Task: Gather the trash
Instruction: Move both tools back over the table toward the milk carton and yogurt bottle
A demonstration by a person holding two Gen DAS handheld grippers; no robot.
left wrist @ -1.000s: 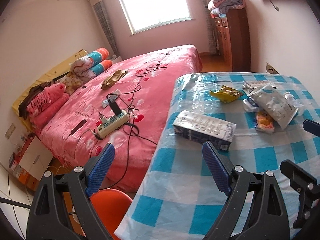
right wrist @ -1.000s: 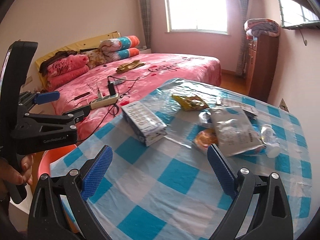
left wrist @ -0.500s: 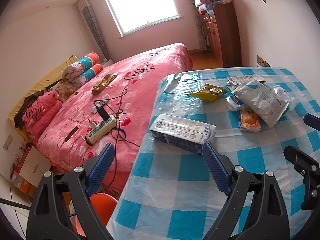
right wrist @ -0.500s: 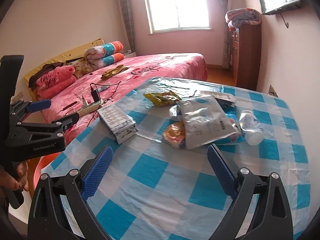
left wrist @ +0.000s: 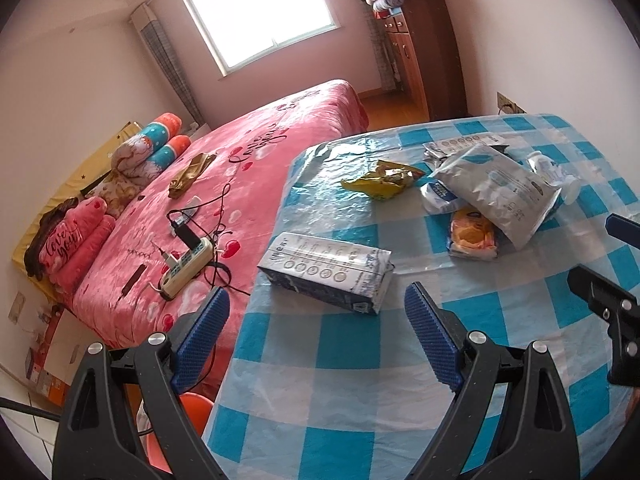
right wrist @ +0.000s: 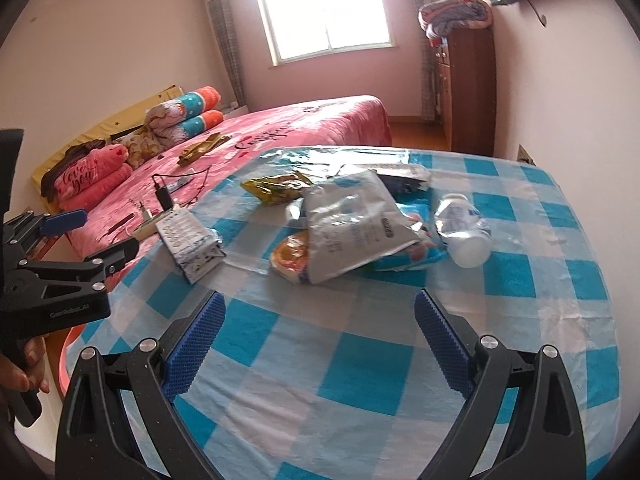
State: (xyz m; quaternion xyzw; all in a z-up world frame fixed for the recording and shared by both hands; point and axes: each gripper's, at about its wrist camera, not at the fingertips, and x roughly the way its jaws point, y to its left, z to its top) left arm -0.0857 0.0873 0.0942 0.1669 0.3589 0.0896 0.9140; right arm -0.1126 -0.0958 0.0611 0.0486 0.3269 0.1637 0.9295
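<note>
Nearest the lenses, both grippers hover over the worktop (right wrist: 360, 364), a table under a glossy, crinkled plastic cloth checked in blue and white. The left gripper (left wrist: 316, 340) has its jaws spread wide with nothing between them; its ribbed blue rubber pads (left wrist: 430, 344) sit on black clamp arms with silver rivets. The right gripper (right wrist: 320, 344) is built the same way and likewise gapes with nothing in its grip. In the right wrist view a hand (right wrist: 24, 368) grips the left tool's black handle at the left edge.

Just beyond the left jaws lies a rectangular milk carton (left wrist: 326, 274) on its side, blue and white with a row of printed circles, close to the worktop's left edge. Farther in, the rest of the trash sits in a loose heap: a flat silvery foil pouch (right wrist: 352, 224) tilted over an orange snack wrapper (right wrist: 290, 258), a crumpled clear plastic bottle (right wrist: 462, 226) with a blue label just to its right, and a crinkled yellow-green chip bag (right wrist: 276, 188) behind.

Past the worktop stands a bed (left wrist: 256, 168) with a plush pink spread carrying a power strip (left wrist: 186, 268) and tangled black cables. Against the far wall stands a dark wooden cabinet (right wrist: 468, 88) with a folded quilt on top.
</note>
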